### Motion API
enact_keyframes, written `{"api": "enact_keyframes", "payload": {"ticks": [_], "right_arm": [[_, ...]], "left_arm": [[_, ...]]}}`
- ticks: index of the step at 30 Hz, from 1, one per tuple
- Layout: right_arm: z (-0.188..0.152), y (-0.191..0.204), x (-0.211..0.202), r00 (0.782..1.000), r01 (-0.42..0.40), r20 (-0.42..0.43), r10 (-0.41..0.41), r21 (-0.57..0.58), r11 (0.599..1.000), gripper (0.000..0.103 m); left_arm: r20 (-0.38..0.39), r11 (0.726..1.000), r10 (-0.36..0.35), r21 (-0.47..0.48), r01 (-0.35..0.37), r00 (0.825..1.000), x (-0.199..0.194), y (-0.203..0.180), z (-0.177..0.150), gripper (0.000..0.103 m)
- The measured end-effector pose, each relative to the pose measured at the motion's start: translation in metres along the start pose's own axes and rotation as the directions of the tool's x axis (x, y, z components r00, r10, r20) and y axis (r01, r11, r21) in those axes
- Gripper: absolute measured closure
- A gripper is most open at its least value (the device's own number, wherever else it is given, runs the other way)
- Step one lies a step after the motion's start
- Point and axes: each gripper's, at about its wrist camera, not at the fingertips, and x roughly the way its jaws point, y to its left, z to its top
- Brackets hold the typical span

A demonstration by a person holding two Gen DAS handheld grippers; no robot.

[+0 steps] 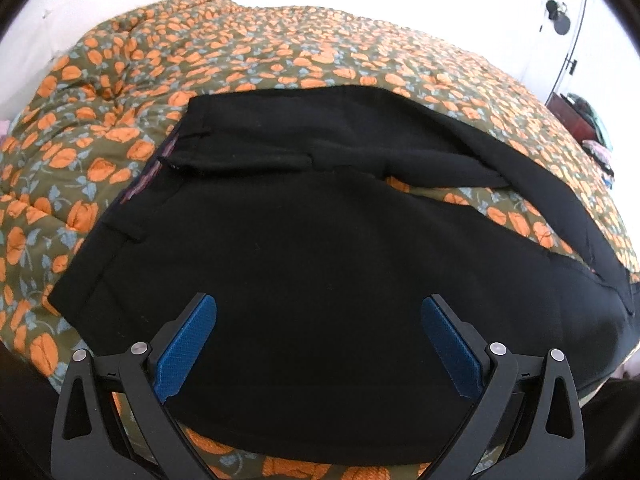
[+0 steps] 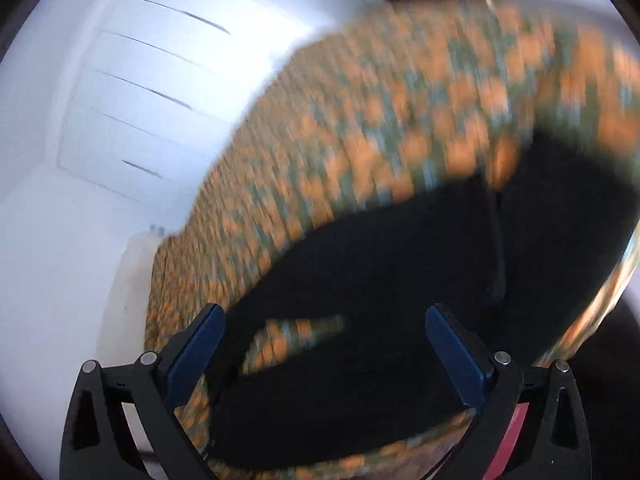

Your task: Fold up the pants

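Black pants (image 1: 320, 248) lie spread on an orange-flowered bedspread (image 1: 248, 52). Their waistband is at the left and the two legs run off to the right with a wedge of bedspread between them. My left gripper (image 1: 319, 312) hovers open above the near leg, blue pads wide apart, nothing held. The right wrist view is motion-blurred. There the pants (image 2: 380, 272) show as a dark shape on the bedspread (image 2: 400, 112), and my right gripper (image 2: 325, 320) stands open over them with nothing between its fingers.
White walls surround the bed. A white panelled cupboard or drawer front (image 2: 152, 80) stands beside the bed. A dark red piece of furniture (image 1: 576, 120) with clutter sits at the far right, near a white door (image 1: 568, 20).
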Motion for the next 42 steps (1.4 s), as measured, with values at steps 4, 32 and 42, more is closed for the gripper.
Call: {"api": "enact_keyframes", "payload": {"ticks": [4,32,42], "right_arm": [[-0.005,-0.038,0.041,0.992,0.109,-0.072,-0.104,0.076,0.991,0.004],[-0.037,0.142,-0.121,0.968,-0.118,0.117,0.220,-0.564,0.817,0.098],[-0.010,0.093,-0.126,0.986,-0.064,0.099,0.131,-0.503,0.862,0.098]], "left_arm": [[-0.003,0.999,0.013,0.036,-0.013,1.000,-0.001,-0.007,-0.002,0.001],[-0.169,0.777,-0.544,-0.473,0.417,0.822,0.129,-0.047,0.185,0.002],[-0.071,0.829,-0.488,-0.347,0.438,0.870,0.065,-0.033,0.204,0.099]]}}
